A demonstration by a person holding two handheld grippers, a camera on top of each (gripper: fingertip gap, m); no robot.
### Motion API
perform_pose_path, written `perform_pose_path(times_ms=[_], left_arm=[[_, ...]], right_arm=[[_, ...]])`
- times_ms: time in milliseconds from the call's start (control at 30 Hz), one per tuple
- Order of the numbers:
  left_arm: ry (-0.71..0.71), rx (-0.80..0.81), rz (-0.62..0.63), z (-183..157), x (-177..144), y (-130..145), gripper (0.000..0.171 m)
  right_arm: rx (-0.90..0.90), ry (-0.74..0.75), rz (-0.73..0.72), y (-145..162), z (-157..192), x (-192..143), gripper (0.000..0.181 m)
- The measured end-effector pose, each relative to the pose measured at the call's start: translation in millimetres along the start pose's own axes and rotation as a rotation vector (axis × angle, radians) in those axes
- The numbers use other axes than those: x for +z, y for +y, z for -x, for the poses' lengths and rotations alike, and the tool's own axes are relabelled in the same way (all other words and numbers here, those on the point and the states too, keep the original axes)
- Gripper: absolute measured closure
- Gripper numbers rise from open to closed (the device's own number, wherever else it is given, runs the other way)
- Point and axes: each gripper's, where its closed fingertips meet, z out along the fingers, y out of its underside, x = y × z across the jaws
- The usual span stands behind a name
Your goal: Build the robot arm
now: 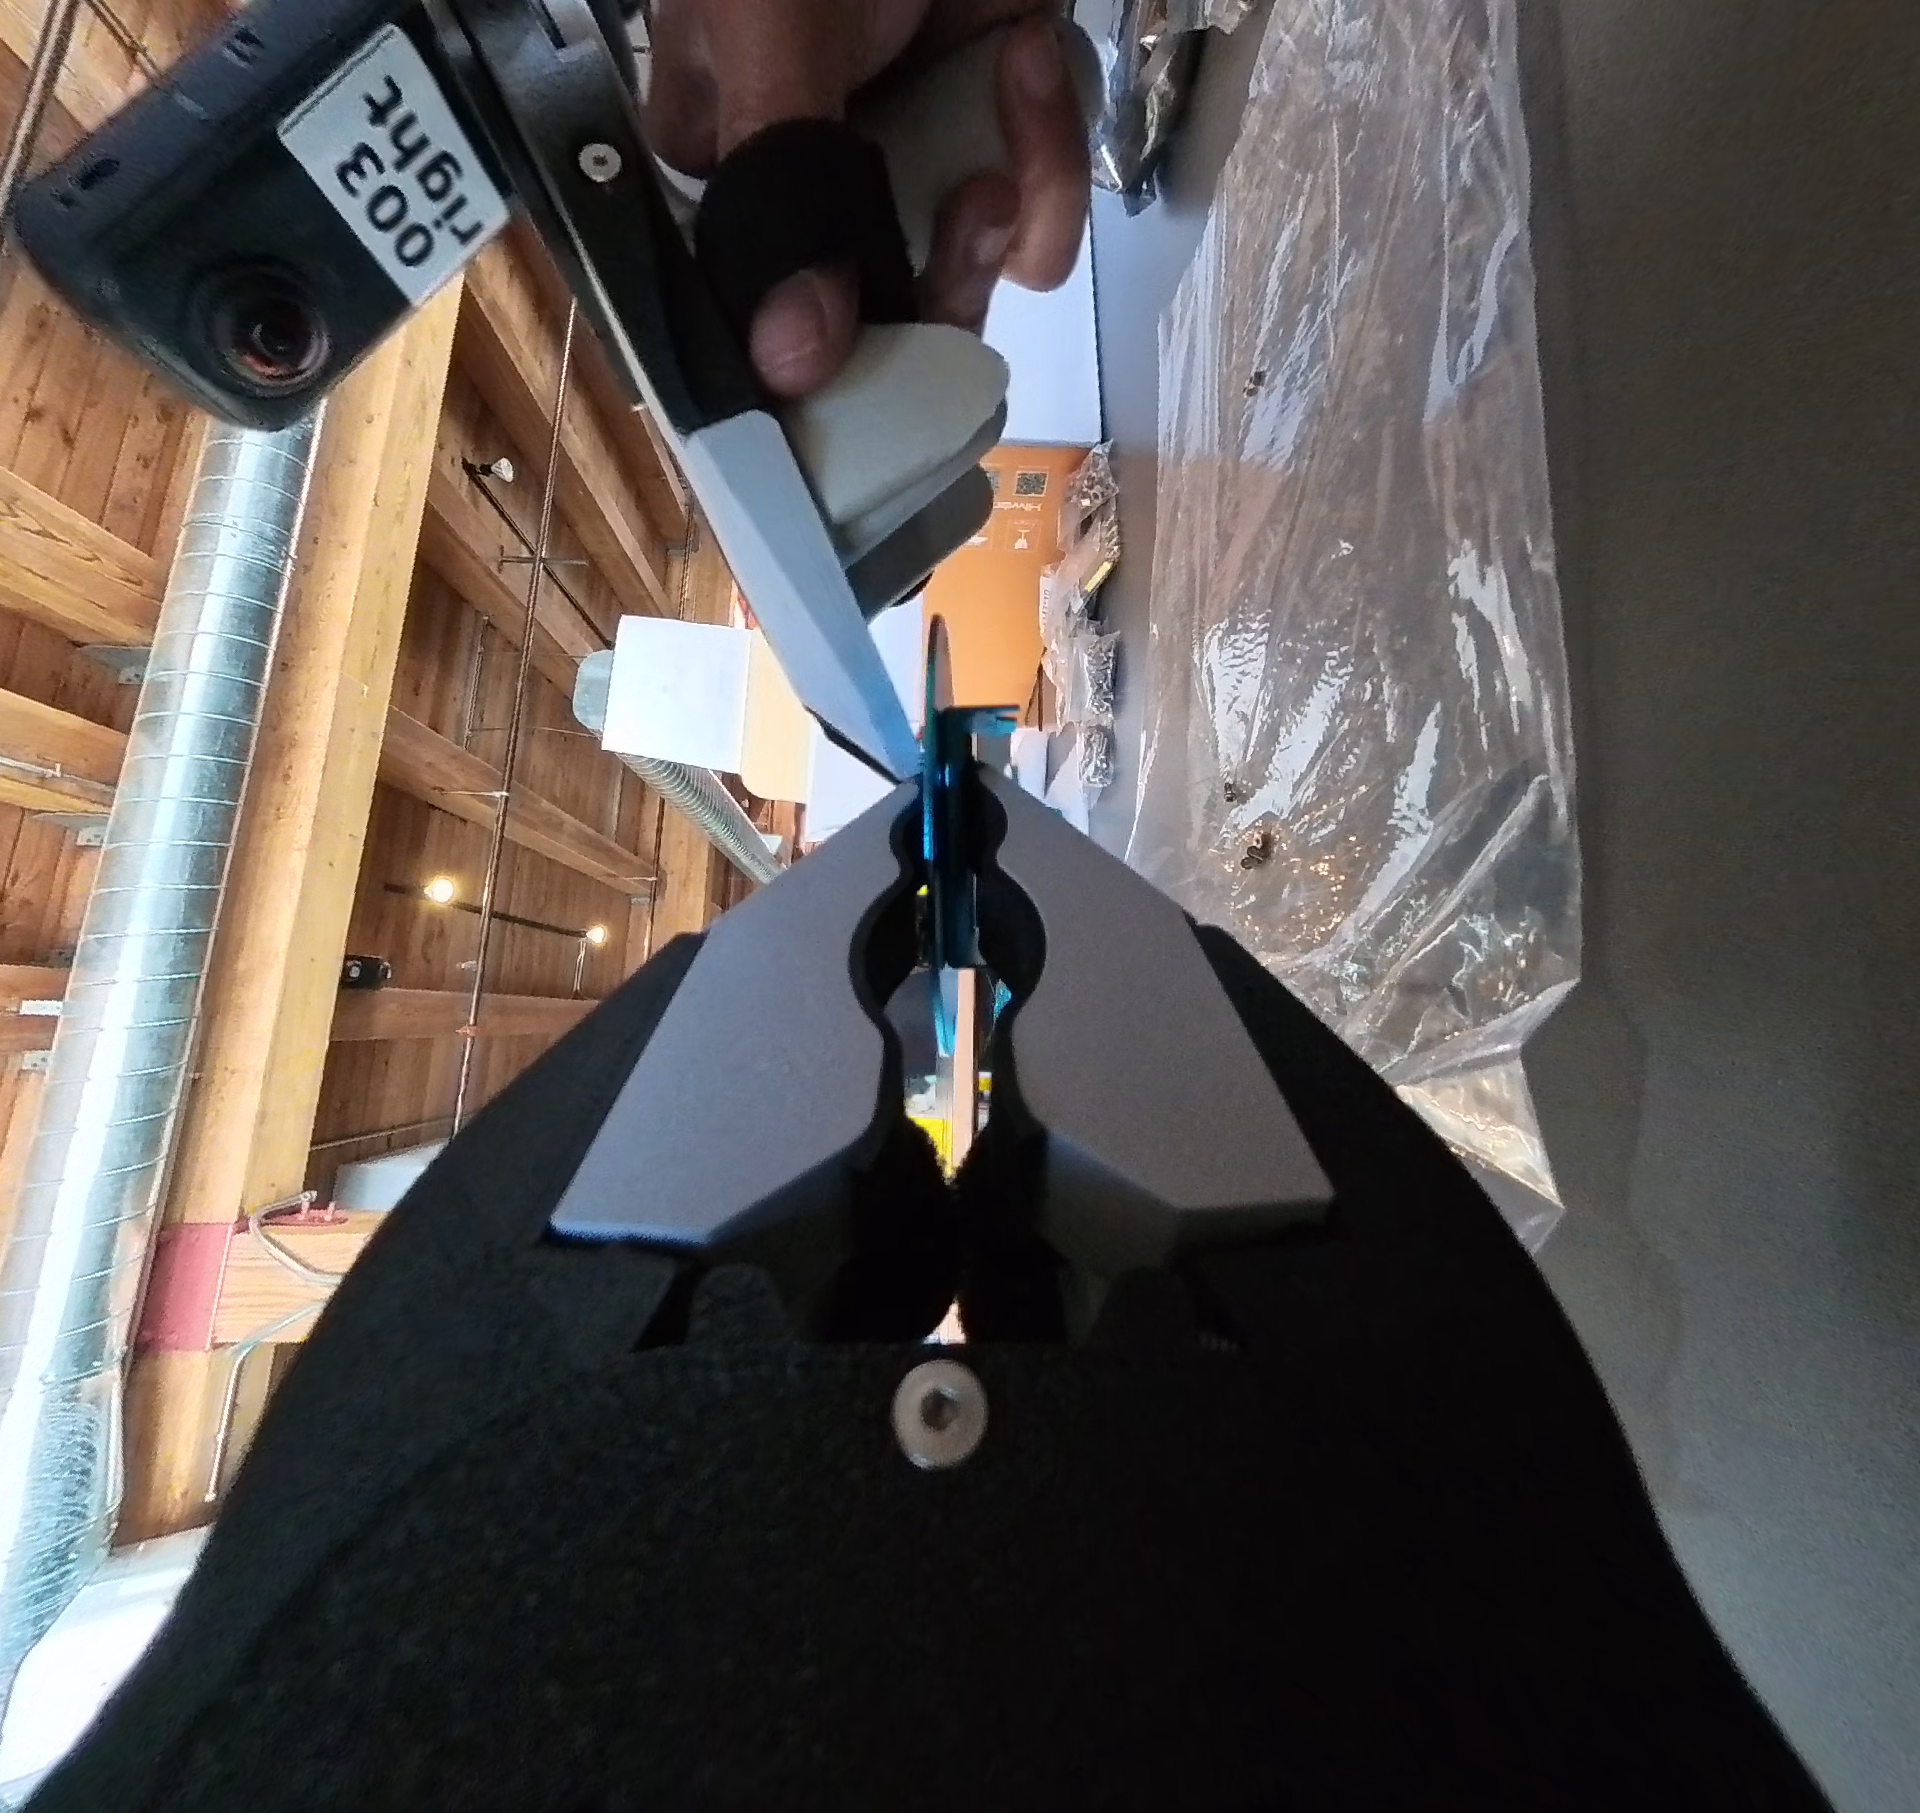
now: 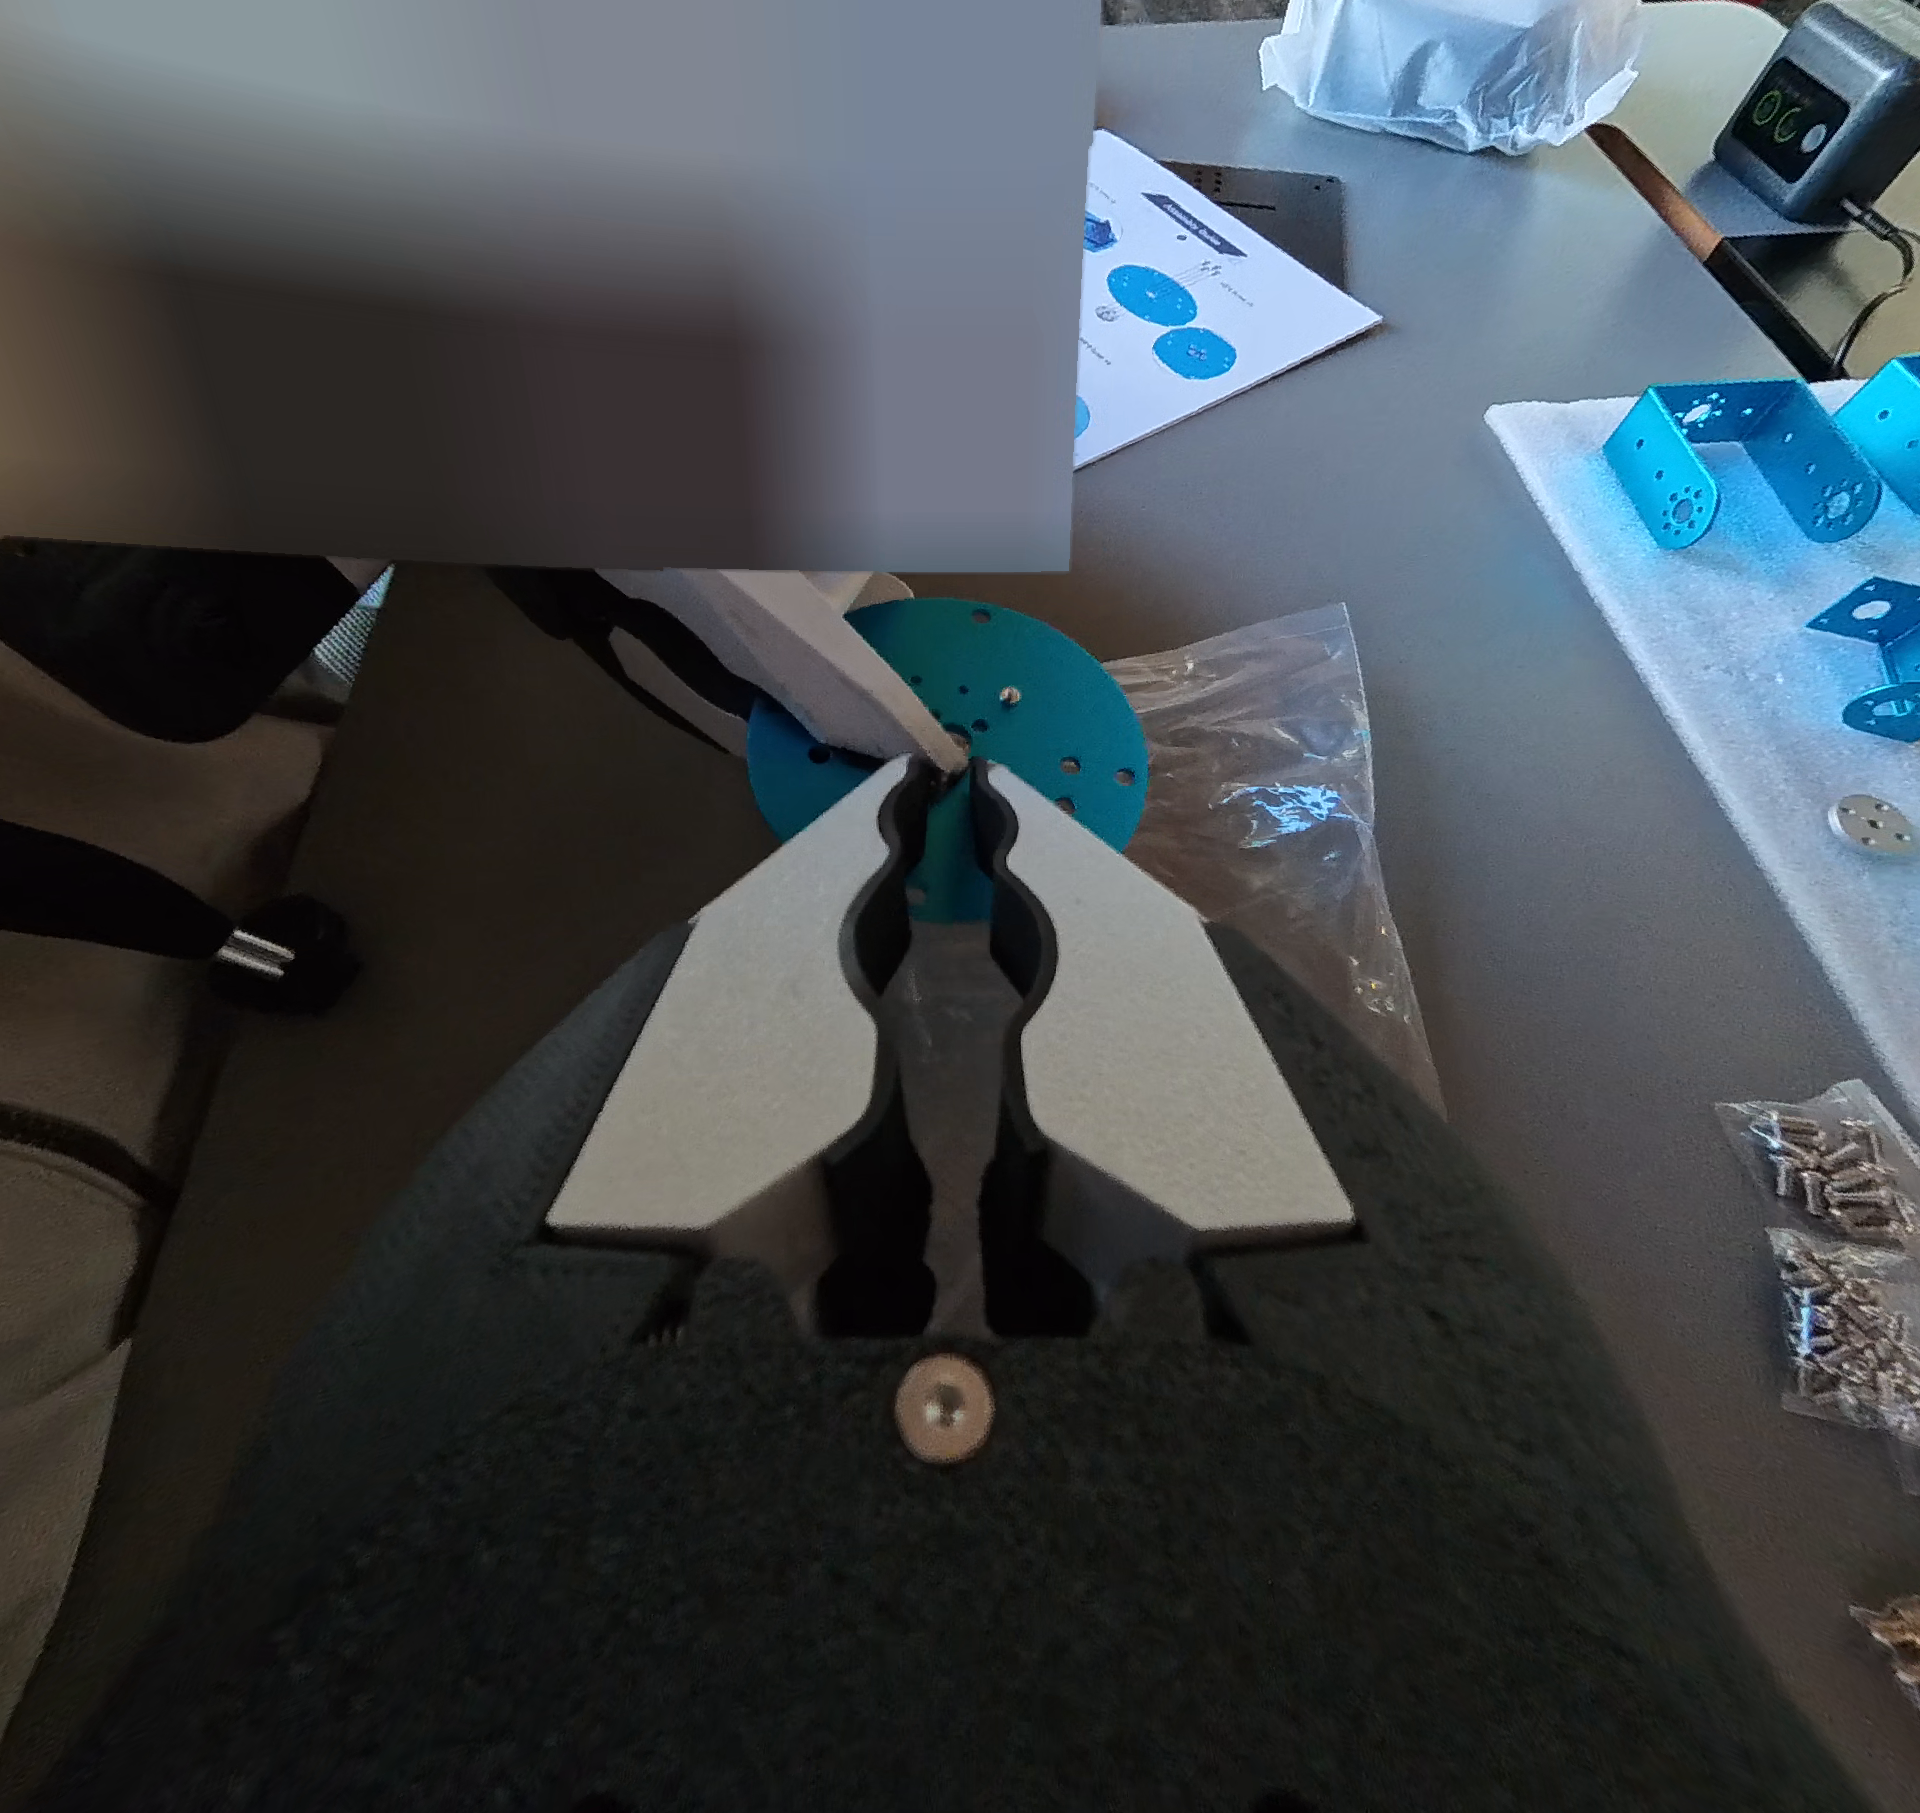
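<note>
While left tongs (image 1: 948,787) grip disc (image 2: 1029,714), right tongs (image 2: 943,774) meet.

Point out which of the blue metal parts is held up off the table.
The round blue disc with holes, gripped edge-on by the left gripper. The blue U-shaped brackets lie apart on the white foam sheet to the right.
</note>
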Motion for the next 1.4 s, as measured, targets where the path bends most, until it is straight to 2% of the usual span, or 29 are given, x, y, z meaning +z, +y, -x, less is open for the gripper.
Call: perform_pose_path(times_ms=[500,700,800,900,1067,1233,1400], left_arm=[[0.003,-0.007,-0.008,-0.5,0.4,-1.9,0.169],[0.006,-0.012,-0.007,-0.7,0.6,-1.3,0.170],[0.009,-0.023,-0.007,-0.6,0.8,-0.6,0.169],[0.013,-0.034,-0.008,-0.6,1.0,-0.3,0.170],[0.020,-0.033,0.000,-2.3,1.9,1.2,0.170],[0.022,-0.034,0.006,-2.4,2.4,3.0,0.170],[0.022,-0.036,0.013,-2.2,2.8,5.2,0.170]], right_arm=[[0.038,-0.021,-0.028,-0.8,-2.2,-3.4,0.174],[0.048,-0.015,-0.086,-8.2,-5.8,-11.9,0.174],[0.040,-0.076,-0.151,-12.7,3.1,-18.3,0.163],[0.040,-0.112,-0.158,-5.7,9.2,-14.3,0.145],[0.039,-0.151,-0.146,-1.2,18.2,-7.3,0.133],[0.029,-0.151,-0.124,1.6,20.2,-3.2,0.131],[0.027,-0.140,-0.121,1.0,19.0,-6.6,0.138]])
